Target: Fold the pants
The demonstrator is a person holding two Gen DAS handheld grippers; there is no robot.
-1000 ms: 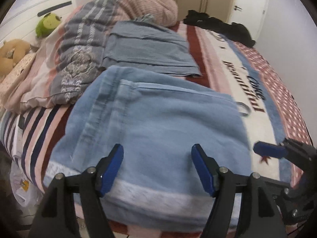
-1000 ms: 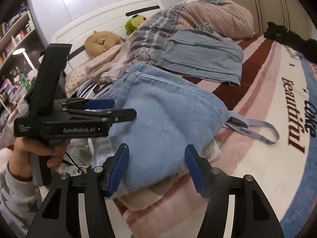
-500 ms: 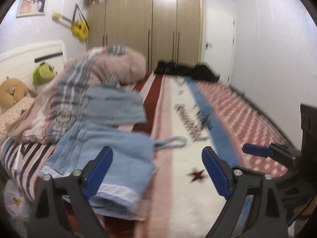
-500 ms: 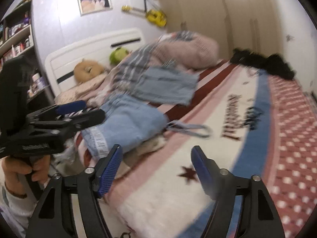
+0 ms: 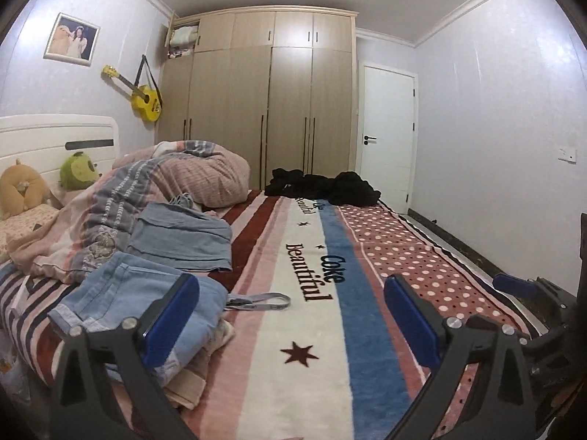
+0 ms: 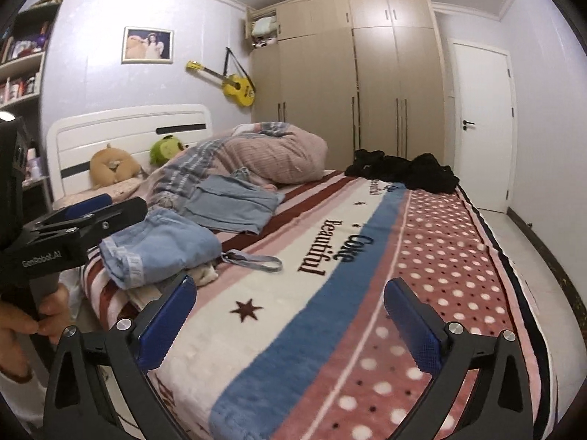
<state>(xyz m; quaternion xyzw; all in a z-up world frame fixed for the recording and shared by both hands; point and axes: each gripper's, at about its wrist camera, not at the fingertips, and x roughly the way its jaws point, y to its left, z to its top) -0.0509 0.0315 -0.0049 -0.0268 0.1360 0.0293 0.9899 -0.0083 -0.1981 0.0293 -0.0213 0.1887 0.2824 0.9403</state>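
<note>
Black angular frames on left gripper (image 5: 290, 322) and right gripper (image 6: 288, 324); blue textured pads (image 6: 167, 324); silver screws; "GenRobot.AI" printed white; bare-skinned hand (image 6: 22, 324).

Both tools pulled back and raised vs 1 s ago: left tool (image 5: 291, 317) and right tool (image 6: 290, 324) no longer close over the folded light-blue pants (image 5: 139, 300), now well apart from them, aimed across the bed (image 5: 315, 330) toward the wardrobe (image 5: 268, 102). Jaws on both spread wider than before, holding nothing. Pants now sit small at lower left of each view, w/ wall, door (image 5: 389, 132) & ceiling newly in sight.
</note>
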